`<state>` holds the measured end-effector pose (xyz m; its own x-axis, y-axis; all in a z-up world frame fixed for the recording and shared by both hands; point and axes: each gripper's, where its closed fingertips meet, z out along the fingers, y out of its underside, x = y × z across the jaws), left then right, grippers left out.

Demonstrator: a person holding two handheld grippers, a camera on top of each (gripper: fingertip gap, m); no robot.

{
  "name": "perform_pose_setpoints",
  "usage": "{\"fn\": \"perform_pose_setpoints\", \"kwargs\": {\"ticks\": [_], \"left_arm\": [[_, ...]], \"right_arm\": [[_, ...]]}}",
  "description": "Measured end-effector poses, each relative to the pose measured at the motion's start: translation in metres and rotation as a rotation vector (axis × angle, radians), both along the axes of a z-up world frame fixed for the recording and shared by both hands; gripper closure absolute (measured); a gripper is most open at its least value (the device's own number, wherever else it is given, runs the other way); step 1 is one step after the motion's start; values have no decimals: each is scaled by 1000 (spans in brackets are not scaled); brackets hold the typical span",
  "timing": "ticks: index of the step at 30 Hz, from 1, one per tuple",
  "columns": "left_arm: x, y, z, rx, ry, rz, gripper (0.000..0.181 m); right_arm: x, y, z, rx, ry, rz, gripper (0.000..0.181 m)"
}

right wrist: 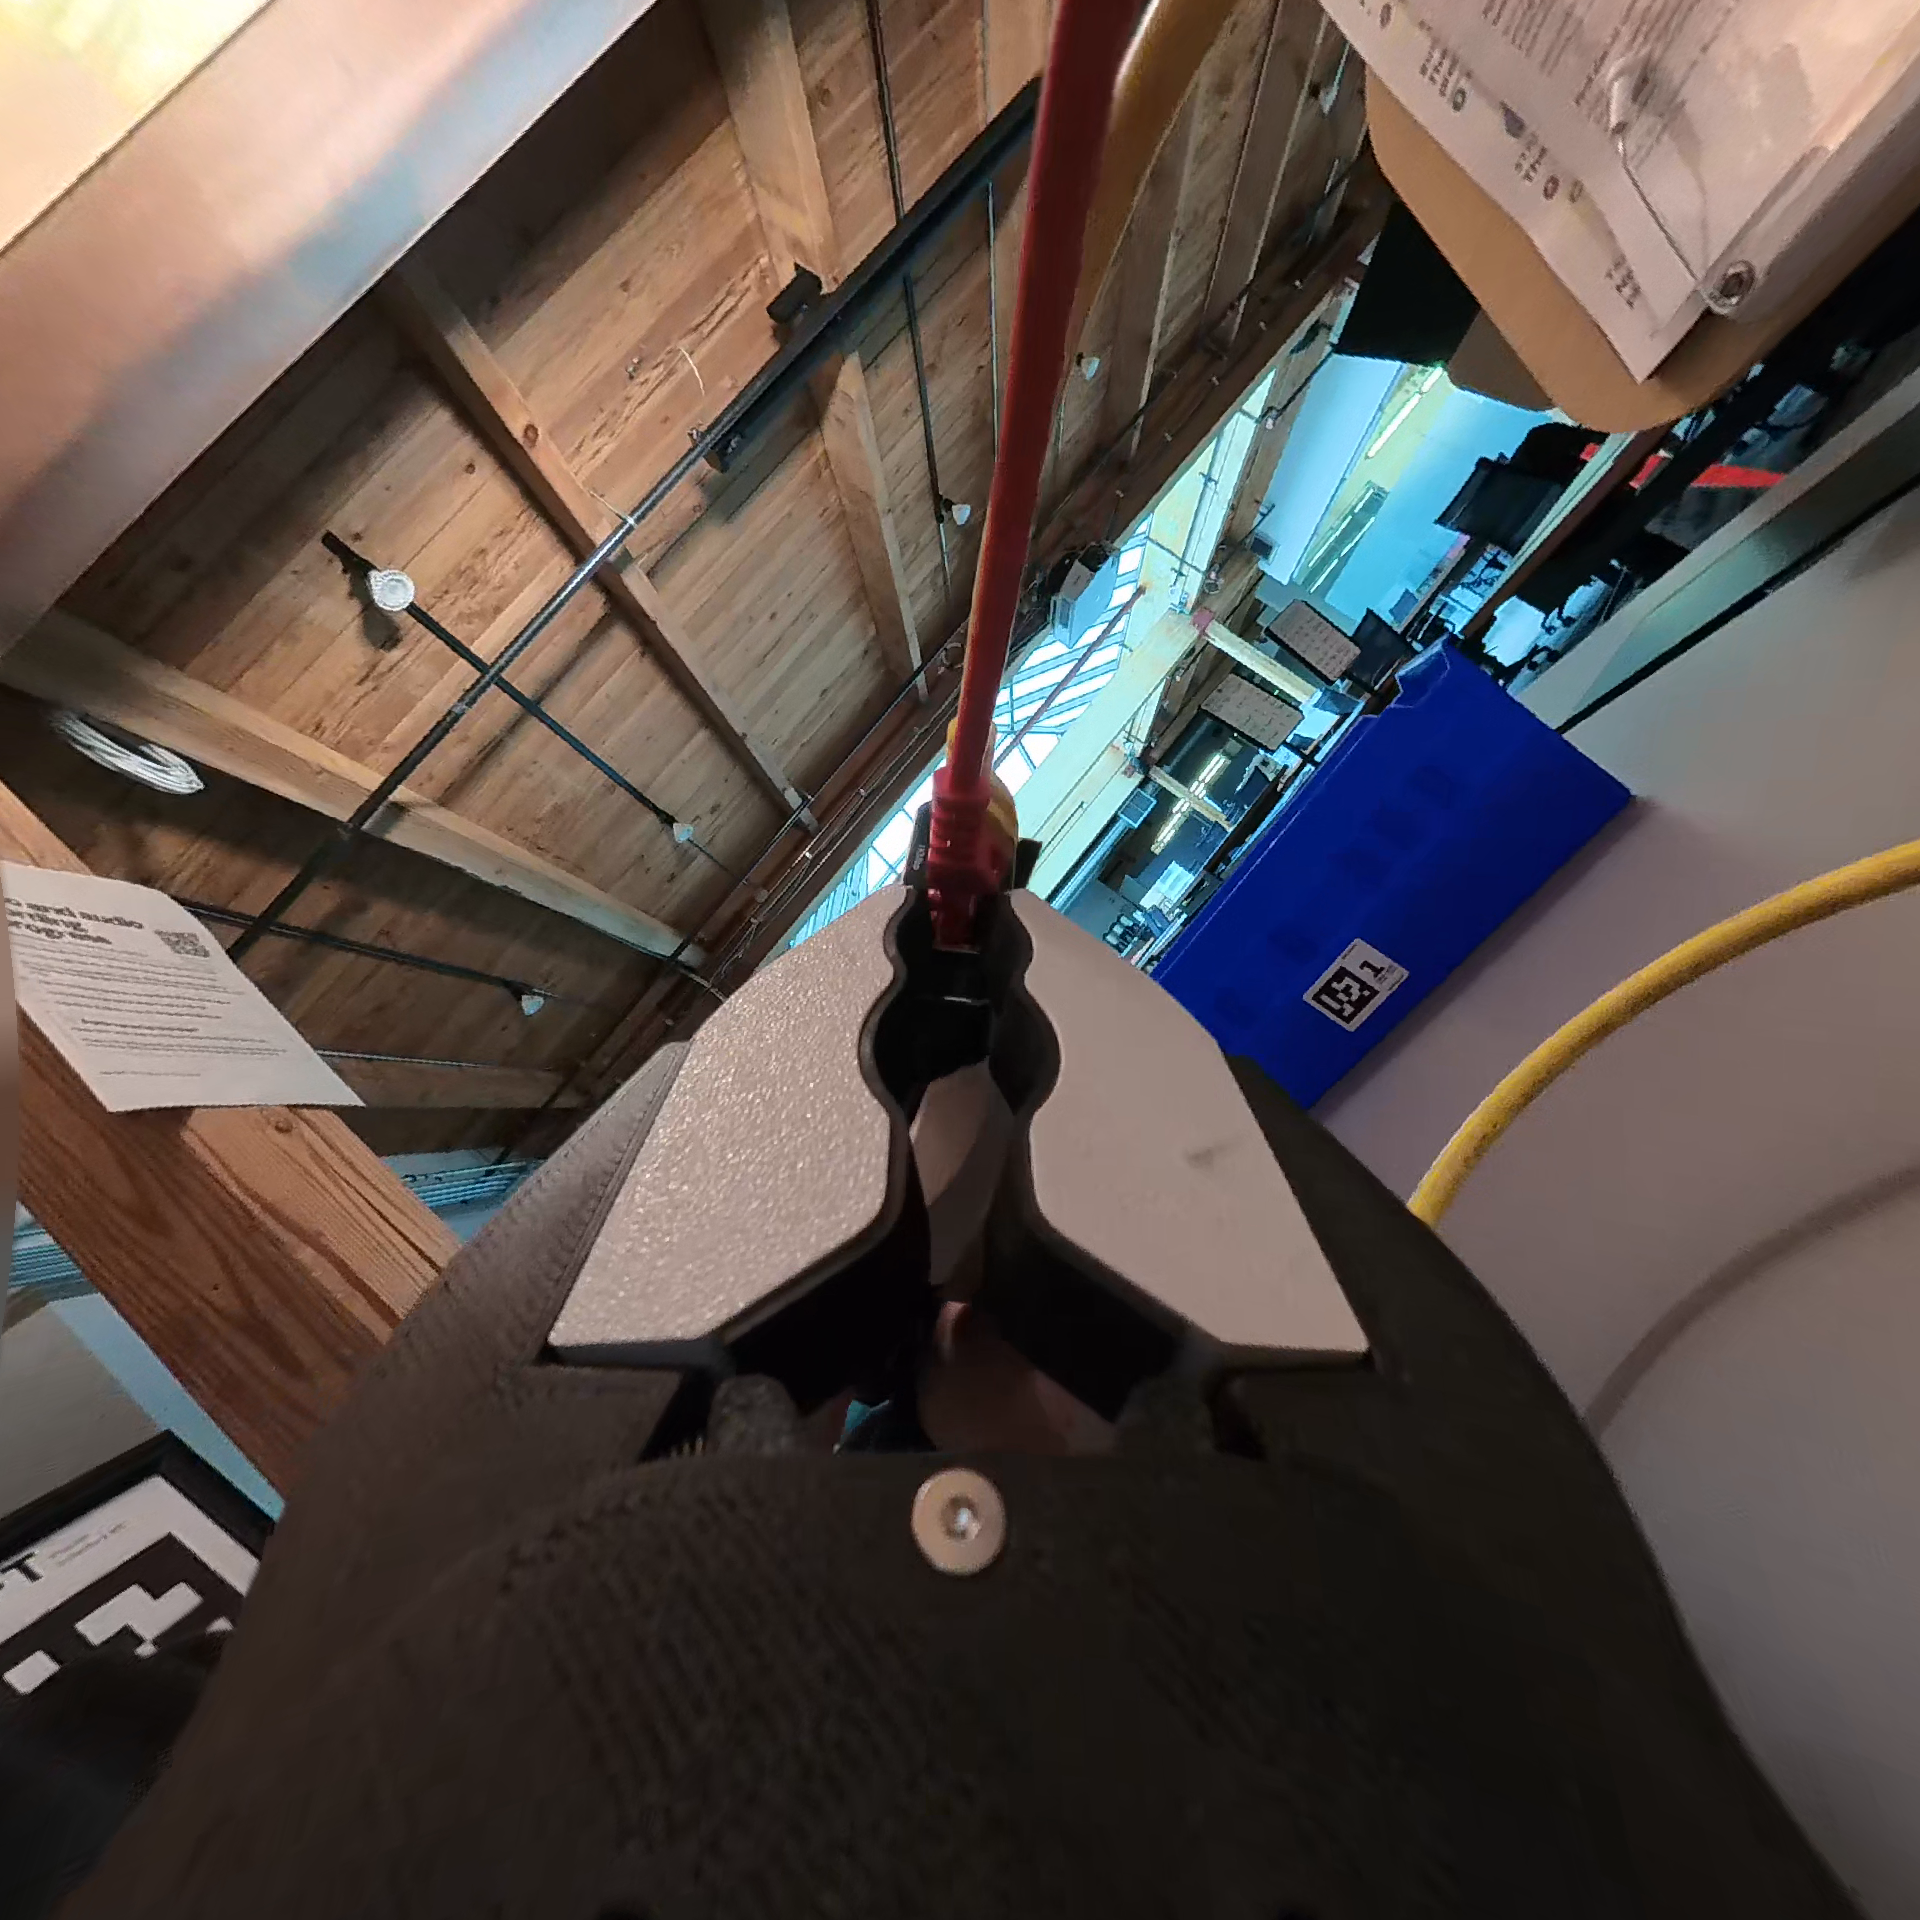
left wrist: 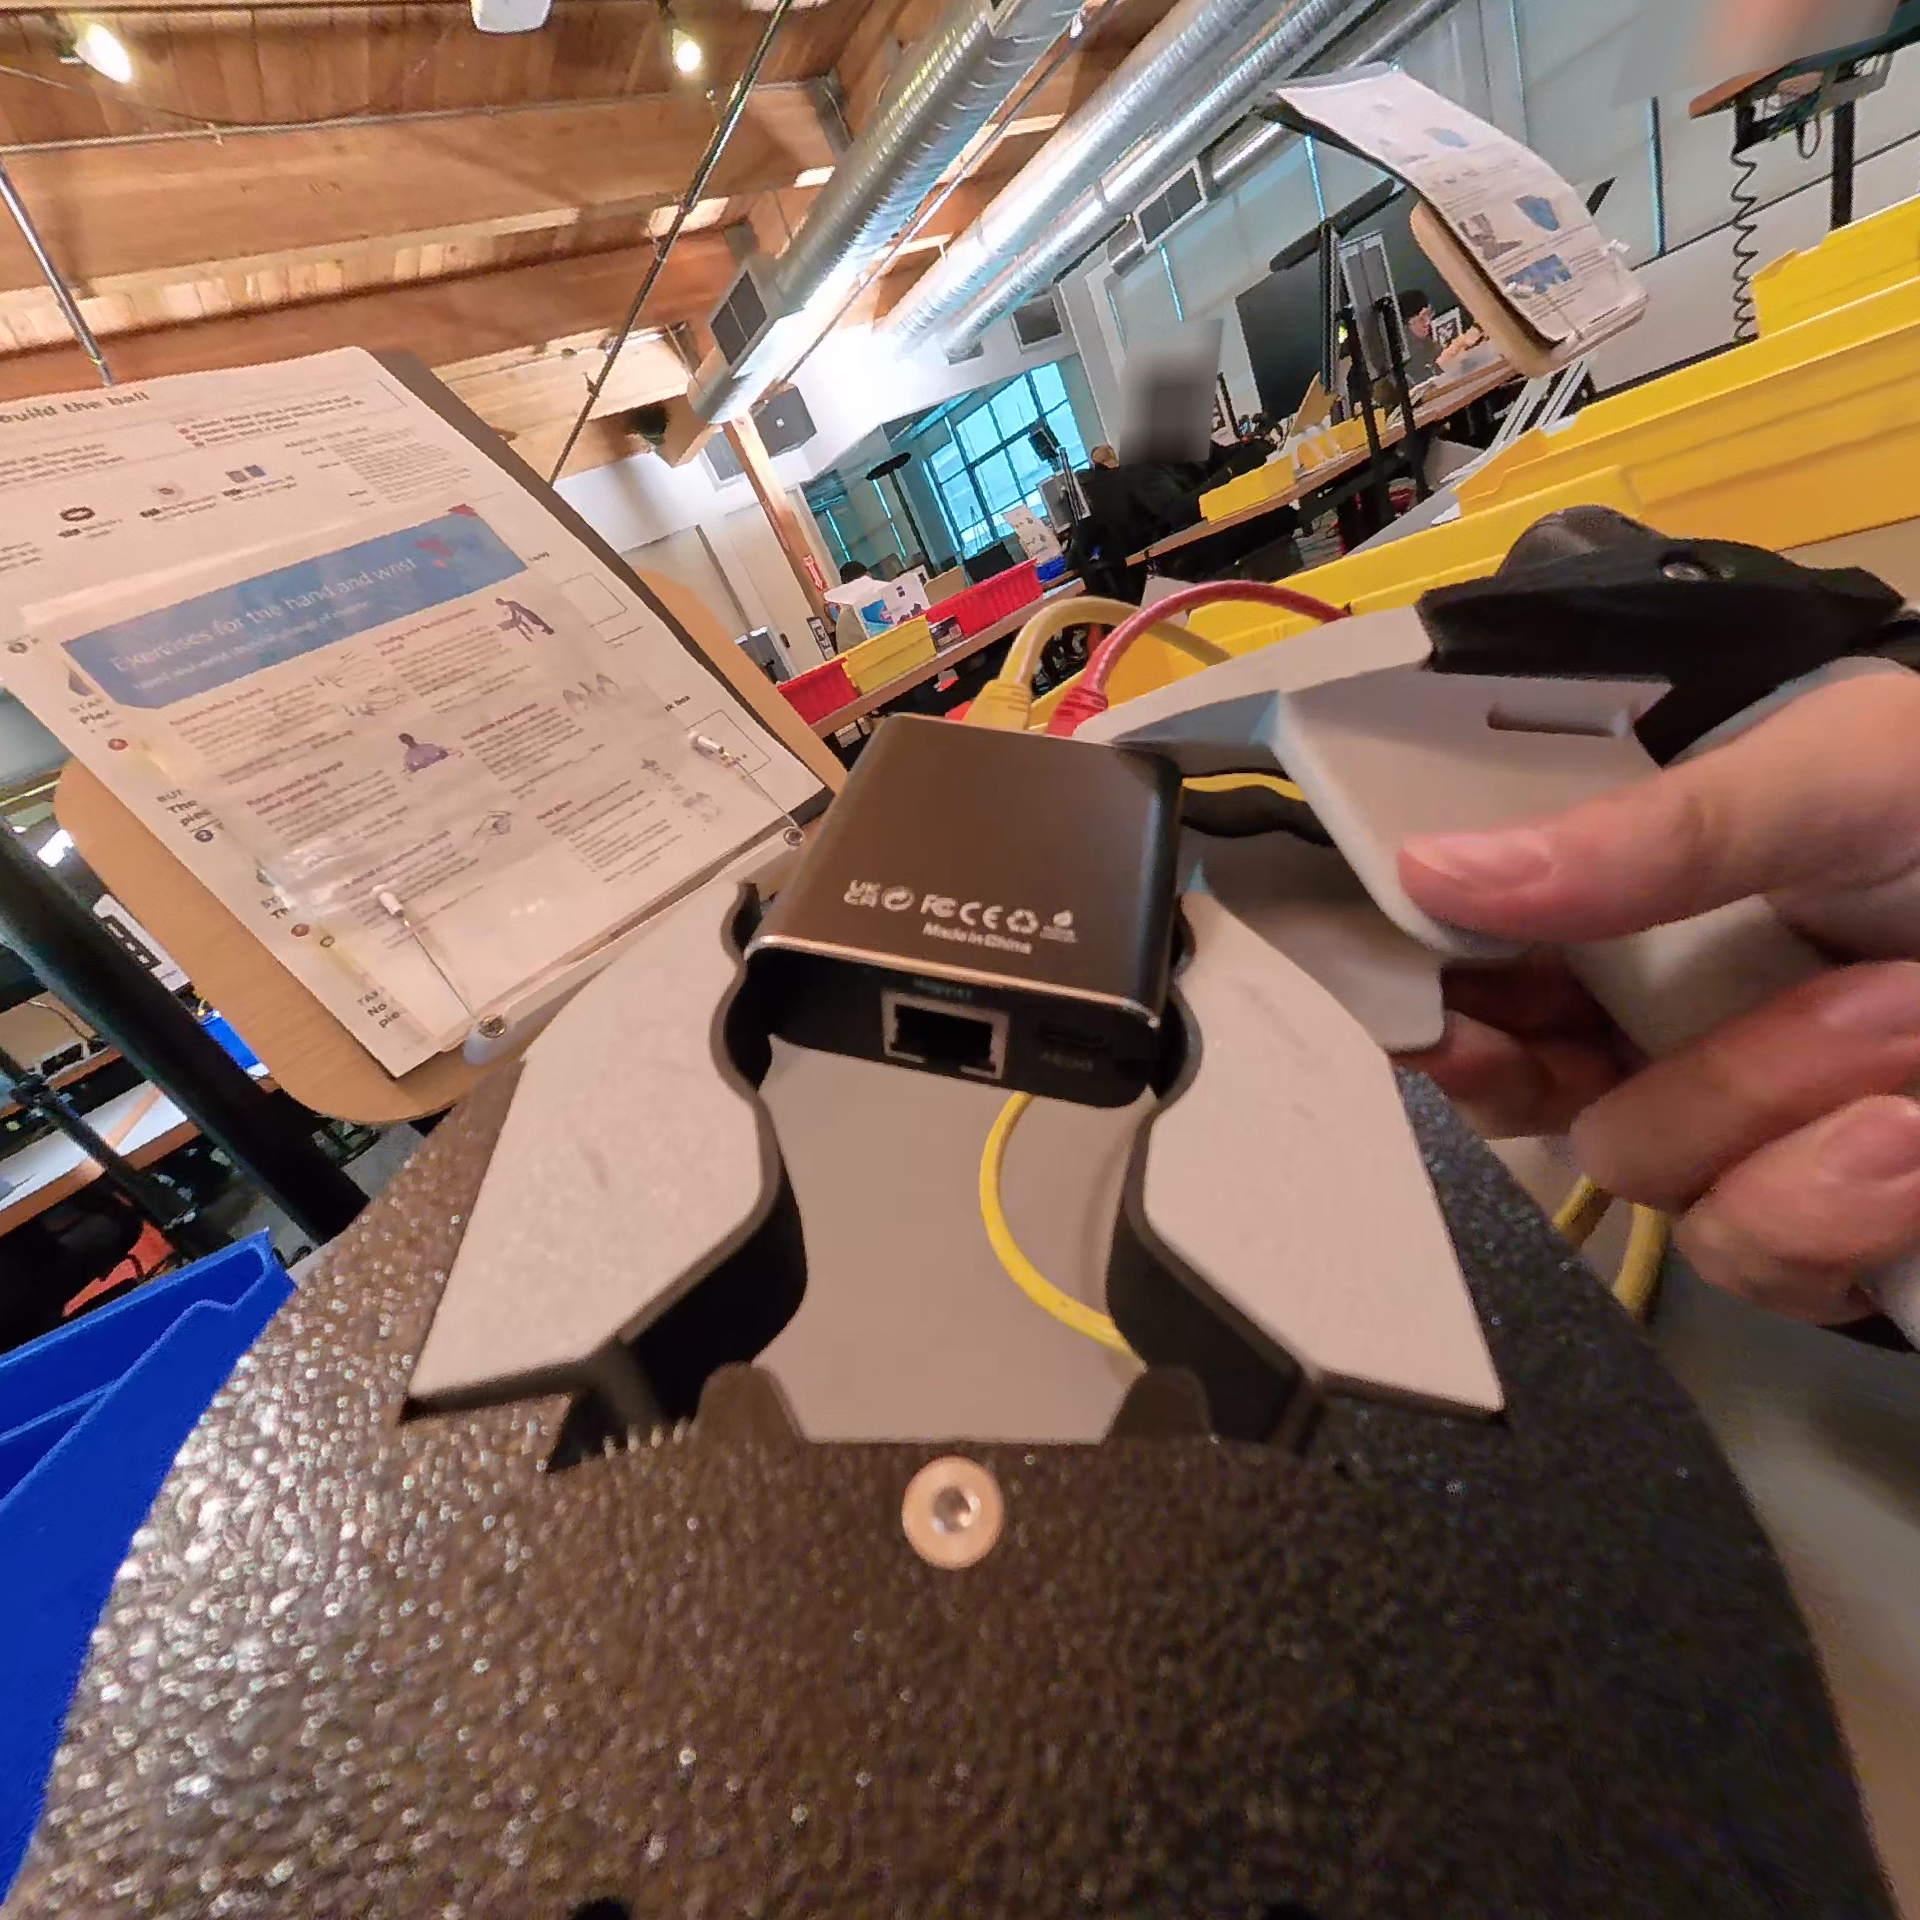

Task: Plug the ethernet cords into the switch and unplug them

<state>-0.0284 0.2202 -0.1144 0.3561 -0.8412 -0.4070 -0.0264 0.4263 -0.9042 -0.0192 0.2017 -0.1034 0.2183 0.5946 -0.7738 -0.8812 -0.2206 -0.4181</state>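
From the left wrist, the left claw [left wrist: 961, 1023] pinched the smooth black metal switch [left wrist: 966, 894], lifted off the desk, with a yellow cord [left wrist: 1008, 698] and a red cord [left wrist: 1086, 698] plugged into its far end. From the right wrist, the right claw [right wrist: 961, 930] was pressed onto the red cord's ribbed plug [right wrist: 956, 868] at the switch. To free it cleanly, I'd judge the latch needed squeezing and a straight pull.

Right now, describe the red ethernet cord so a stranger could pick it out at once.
Find the black switch clamped in the left gripper. Two cords rise from its far end, side by side. The red ethernet cord is the right-hand one, nearest the right gripper; the yellow cord stands left of it.
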Motion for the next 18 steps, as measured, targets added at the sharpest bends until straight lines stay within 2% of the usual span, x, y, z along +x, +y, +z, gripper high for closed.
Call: {"fn": "perform_pose_setpoints", "kwargs": {"ticks": [6, 10, 15, 18], "left_arm": [[0, 5, -4, -66, -7, -17, 110], [-3, 7, 0, 12, -3, 42, 111], [0, 11, -6, -110, -9, 20, 110], [0, 13, -9, -99, 16, 51, 111]], "right_arm": [[-1, 5, 0, -5, -6, 8, 170], [-2, 6, 3, 8, 4, 6, 169], [0, 12, -1, -18, -23, 2, 174], [1, 14, -3, -26, -27, -2, 173]]}}
